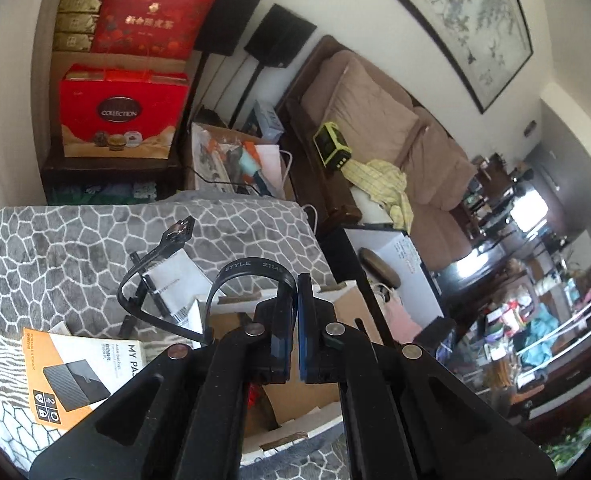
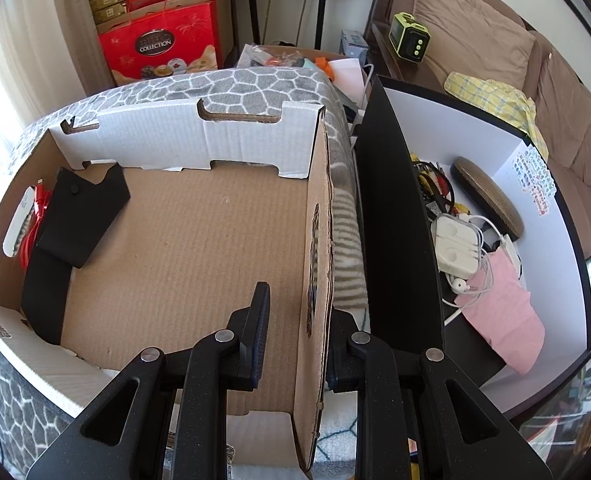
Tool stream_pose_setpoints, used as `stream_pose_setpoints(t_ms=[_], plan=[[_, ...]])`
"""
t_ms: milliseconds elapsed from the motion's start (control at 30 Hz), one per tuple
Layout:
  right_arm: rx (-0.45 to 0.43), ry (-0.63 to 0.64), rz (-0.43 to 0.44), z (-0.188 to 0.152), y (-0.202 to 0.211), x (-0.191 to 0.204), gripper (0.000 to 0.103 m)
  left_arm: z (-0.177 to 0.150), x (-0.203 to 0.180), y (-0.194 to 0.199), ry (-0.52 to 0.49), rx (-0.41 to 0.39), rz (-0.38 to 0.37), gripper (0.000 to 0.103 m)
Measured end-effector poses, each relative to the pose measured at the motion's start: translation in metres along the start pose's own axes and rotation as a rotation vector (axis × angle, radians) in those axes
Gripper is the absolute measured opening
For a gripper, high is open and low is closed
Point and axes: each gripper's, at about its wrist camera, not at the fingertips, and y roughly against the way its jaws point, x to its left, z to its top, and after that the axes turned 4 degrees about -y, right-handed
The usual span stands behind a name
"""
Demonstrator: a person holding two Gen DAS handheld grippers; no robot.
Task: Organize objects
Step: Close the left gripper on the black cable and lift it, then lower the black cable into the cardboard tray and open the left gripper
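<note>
Two grippers work at one cardboard box (image 2: pixel 199 216) on a grey blanket (image 1: pixel 55 236). The left gripper (image 1: pixel 296 296) pinches a flat black cable (image 1: pixel 251 270) above the box; the right gripper (image 2: pixel 295 320) stands spread, straddling the box's side wall (image 2: pixel 319 248).

Right wrist view: cardboard box (image 2: pixel 183 216) fills centre-left, on the blanket (image 2: pixel 255 84). Pouch (image 2: pixel 79 216) lies in its left part, beside a cable (image 2: pixel 31 232). Second box (image 2: pixel 535 184) at right holds earphones (image 2: pixel 459 248), a cloth (image 2: pixel 503 308).
</note>
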Motion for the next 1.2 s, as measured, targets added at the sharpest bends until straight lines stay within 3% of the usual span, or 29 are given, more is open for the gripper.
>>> stream_pose_setpoints(t_ms=[333,500,733,800,867,933,1033,1200], plan=[[0.005,-0.010,0.004,-0.001,-0.003,-0.001,0.023,-0.033,-0.076,-0.051,-0.204,0.221,-0.026,0.002],[0.007,-0.012,0.004,-0.002,-0.002,-0.001,0.023,-0.046,-0.086,-0.084,-0.199,0.336,-0.017,0.002],[0.007,-0.014,0.004,-0.002,-0.002,0.000,0.023,-0.053,-0.061,-0.130,-0.107,0.449,0.056,0.005],[0.006,-0.014,0.004,-0.002,-0.002,0.000,0.023,-0.053,-0.049,-0.138,-0.061,0.463,0.077,0.008],[0.007,-0.014,0.004,-0.002,-0.002,0.000,0.023,-0.053,-0.040,-0.143,-0.036,0.477,0.090,0.026],[0.007,-0.013,0.003,-0.003,-0.002,0.000,0.023,-0.054,-0.033,-0.141,-0.017,0.471,0.090,0.036],[0.007,-0.012,0.000,-0.003,-0.002,0.000,0.023,-0.052,-0.029,-0.136,-0.029,0.447,0.086,0.040],[0.006,-0.010,-0.007,-0.003,-0.001,0.001,0.024,-0.051,-0.029,-0.130,-0.089,0.417,0.159,0.042]])
